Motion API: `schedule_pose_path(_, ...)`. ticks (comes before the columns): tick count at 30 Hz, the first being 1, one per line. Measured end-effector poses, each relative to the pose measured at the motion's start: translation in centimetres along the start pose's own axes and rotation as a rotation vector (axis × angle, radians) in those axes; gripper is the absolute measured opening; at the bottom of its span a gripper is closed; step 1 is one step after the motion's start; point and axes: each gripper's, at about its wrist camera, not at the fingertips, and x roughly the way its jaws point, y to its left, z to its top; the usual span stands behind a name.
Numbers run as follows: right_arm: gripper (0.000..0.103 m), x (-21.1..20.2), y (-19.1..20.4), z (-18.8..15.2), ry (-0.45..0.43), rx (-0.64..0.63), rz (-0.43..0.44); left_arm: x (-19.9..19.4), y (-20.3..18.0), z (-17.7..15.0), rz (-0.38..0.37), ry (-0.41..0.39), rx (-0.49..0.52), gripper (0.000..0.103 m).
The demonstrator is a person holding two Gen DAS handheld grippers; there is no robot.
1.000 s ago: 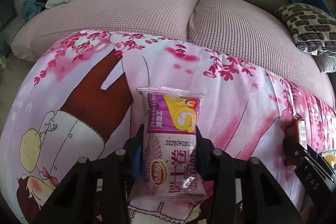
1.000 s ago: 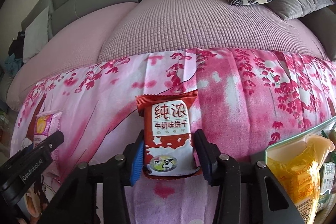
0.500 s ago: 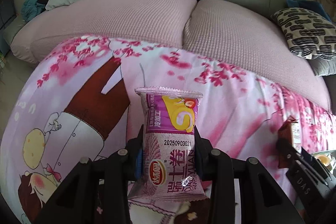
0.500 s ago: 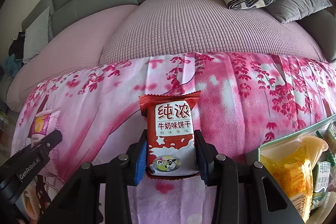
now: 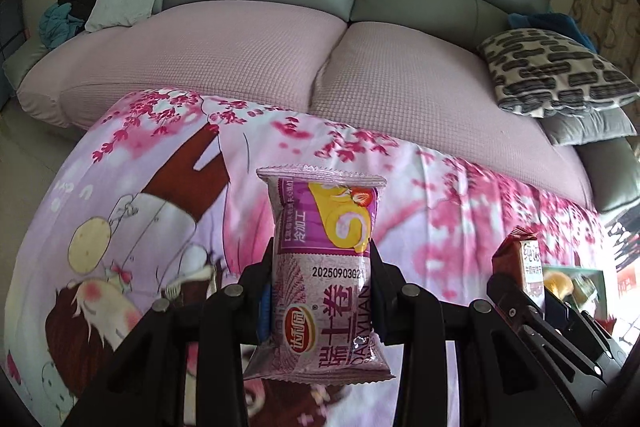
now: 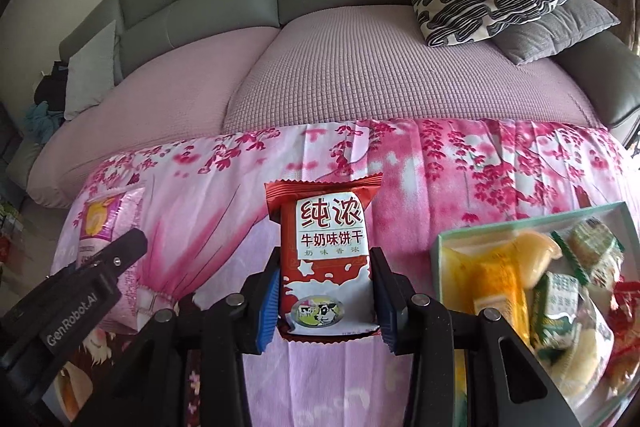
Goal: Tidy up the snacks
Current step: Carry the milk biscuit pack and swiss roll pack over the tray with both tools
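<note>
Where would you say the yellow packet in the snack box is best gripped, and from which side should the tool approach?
Grip the yellow packet across its narrow width at the upper end, coming from above on the box's left side. It lies lengthwise against the left wall, with green packets crowding its right, so that end looks freest. Both tools are already full.

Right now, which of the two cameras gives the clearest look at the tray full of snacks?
The right wrist view: the snack tray fills its lower right corner, with its pale green rim and wrapped snacks inside. The left wrist view catches only a blurred sliver of it at the far right edge, behind the right gripper.
</note>
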Motion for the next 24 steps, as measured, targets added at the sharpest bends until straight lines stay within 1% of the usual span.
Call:
schedule_pose_path(5, 0.043, -2.6, -1.0, -2.0, -0.006, 0.024, 0.009, -2.2, -0.8, -2.1, -0.016, -0.002, -0.017, 0.039)
schedule_pose_path(9, 0.043, -4.3, -2.1, -3.8, -0.003, 0.033, 0.000, -3.5, -1.6, -4.0, -0.029, -0.004, -0.022, 0.039)
schedule_pose_path(12, 0.043, -5.0, -3.0, -5.2, 0.006, 0.046, -0.009, -3.9, -2.4, -5.3, -0.040, 0.013, -0.022, 0.039)
schedule_pose_path(19, 0.043, -6.9, -4.8, -7.0, 0.017, 0.087, -0.009, -5.8, -4.6, -7.5, -0.046, 0.003, 0.016, 0.039)
schedule_pose_path(24, 0.043, -8.3, -6.3, -8.2, 0.017, 0.114, -0.019, -6.6, -6.4, -8.5, -0.066, 0.004, 0.056, 0.039)
